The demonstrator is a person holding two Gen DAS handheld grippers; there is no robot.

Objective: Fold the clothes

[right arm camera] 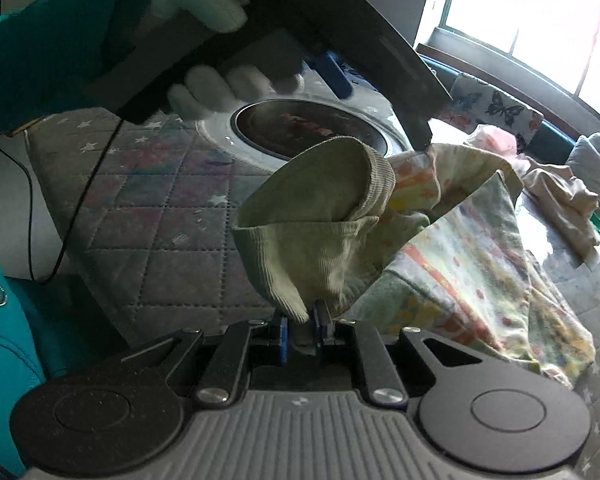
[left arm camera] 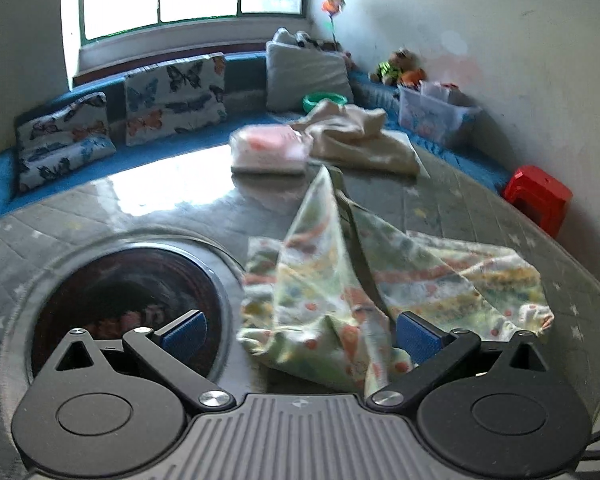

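Blue-padded left tongs fill the bottom of the left wrist view, spread wide with nothing between the pads. Ahead of them, from 12 toward 2 o'clock, lies the printed garment, a pale green cloth with orange and yellow pattern, rumpled on the quilted grey tabletop; part of it rises in a peak toward 12 o'clock. At 10 o'clock from the tongs a dark round inset is set into the tabletop. Farther back near 12 o'clock sit a folded pink-and-white stack and, just beside it to the right, a crumpled beige garment. Butterfly cushions line the blue bench at 11 o'clock, and a red stool stands at 2 o'clock.

In the right wrist view, the right tongs are pressed together on the ribbed hem of the printed garment, whose olive cuff opens up directly at 12 o'clock. The patterned body of the cloth drapes away toward 3 o'clock onto the tabletop. Above, at 11 o'clock, a gloved left hand with a teal sleeve grips the other tool, whose dark body slants down to 1 o'clock, touching the upper edge of the cloth. The beige garment lies at 2 o'clock.
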